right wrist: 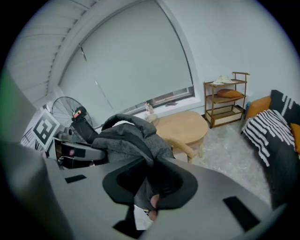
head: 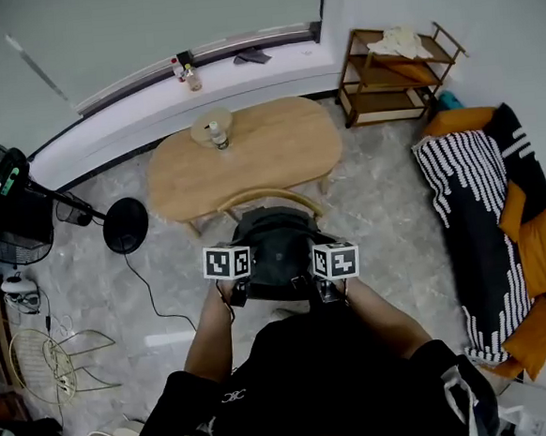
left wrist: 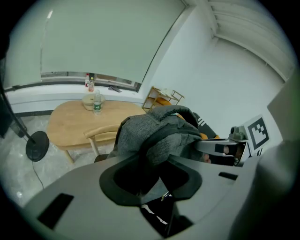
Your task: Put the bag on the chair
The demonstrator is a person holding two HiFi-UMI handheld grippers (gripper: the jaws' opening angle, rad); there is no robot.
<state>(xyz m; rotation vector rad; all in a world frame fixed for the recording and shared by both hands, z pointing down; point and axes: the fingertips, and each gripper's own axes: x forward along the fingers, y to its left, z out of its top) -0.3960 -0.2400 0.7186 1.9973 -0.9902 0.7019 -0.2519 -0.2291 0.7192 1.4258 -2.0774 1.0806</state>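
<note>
A dark grey bag (head: 277, 245) hangs between my two grippers, just in front of the wooden chair (head: 262, 197) whose curved backrest shows beyond it. My left gripper (head: 236, 286) holds the bag's left side and my right gripper (head: 326, 288) its right side. In the left gripper view, the bag's (left wrist: 150, 131) fabric is pinched in the left gripper (left wrist: 152, 180), with the chair (left wrist: 101, 132) below and behind. In the right gripper view, the right gripper (right wrist: 150, 185) is likewise shut on a fold of the bag (right wrist: 126, 136), and the chair (right wrist: 185, 151) stands beyond. The chair seat is hidden under the bag.
An oval wooden table (head: 249, 153) with a bottle (head: 217, 137) stands behind the chair. A standing fan (head: 8, 205) and its round base (head: 125, 224) are at the left. A wooden shelf (head: 394, 76) and a striped blanket on a sofa (head: 481, 234) are at the right.
</note>
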